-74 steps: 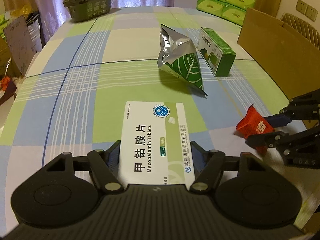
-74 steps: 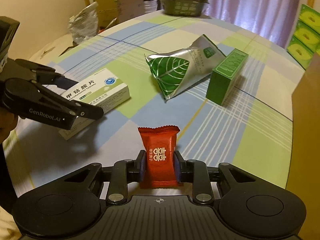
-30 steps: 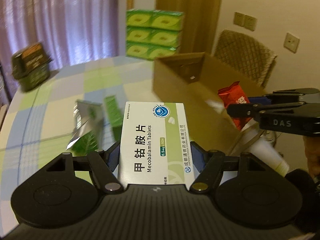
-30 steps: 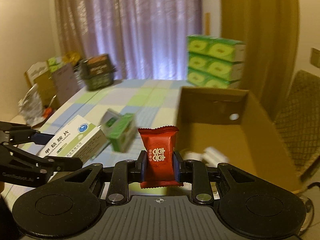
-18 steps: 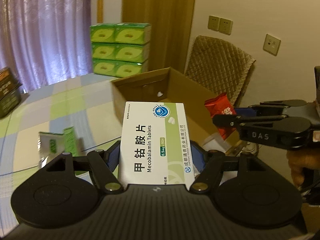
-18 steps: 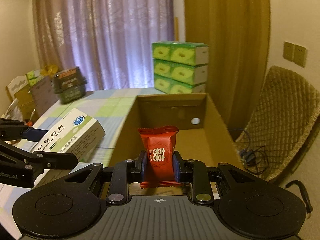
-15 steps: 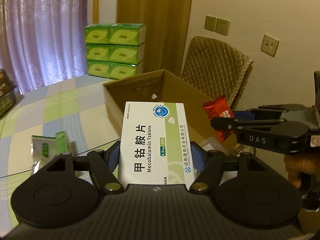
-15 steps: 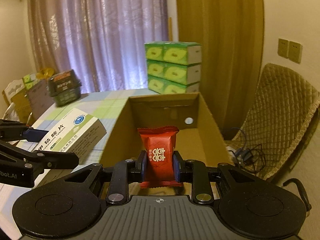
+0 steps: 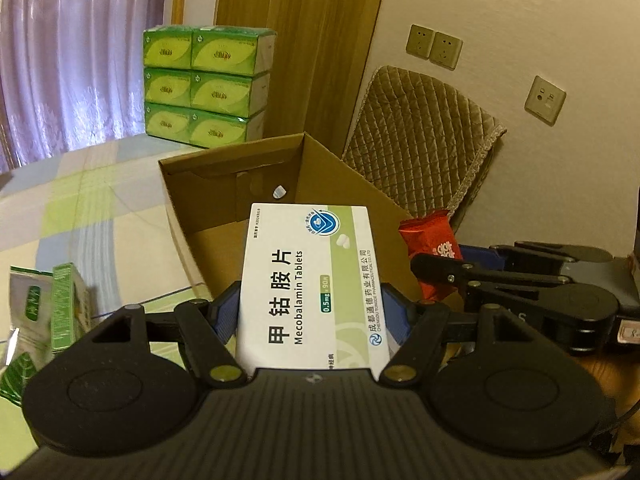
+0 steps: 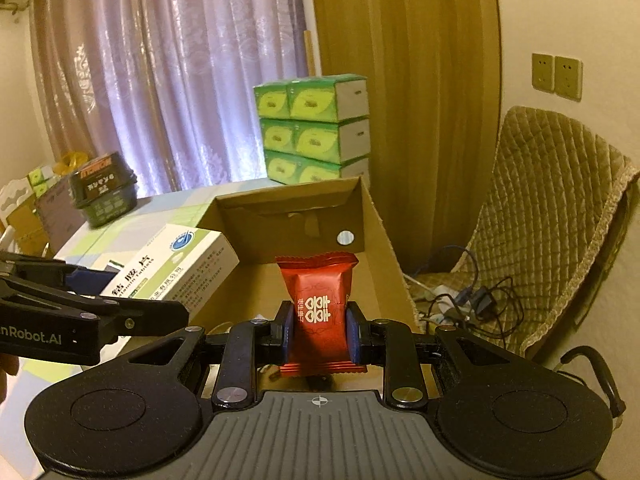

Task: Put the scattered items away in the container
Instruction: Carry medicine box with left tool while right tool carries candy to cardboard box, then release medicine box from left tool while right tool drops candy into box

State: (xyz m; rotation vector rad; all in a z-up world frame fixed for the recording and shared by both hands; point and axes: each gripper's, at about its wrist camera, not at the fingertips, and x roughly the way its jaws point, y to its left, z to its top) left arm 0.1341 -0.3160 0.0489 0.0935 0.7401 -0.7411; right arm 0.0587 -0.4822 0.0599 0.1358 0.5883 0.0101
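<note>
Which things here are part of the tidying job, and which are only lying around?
Job: tablet box, red candy, cardboard box, green box, foil pouch.

Lying about: tissue packs, chair, cables, dark tub.

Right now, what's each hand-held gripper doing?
Left hand-held gripper shut on white medicine box. Right shut on red candy packet. Brown cardboard box ahead, nothing blocking.

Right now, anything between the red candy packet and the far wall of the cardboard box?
Nothing: in the right wrist view only bare box floor shows between the red candy packet and the cardboard box far wall.
</note>
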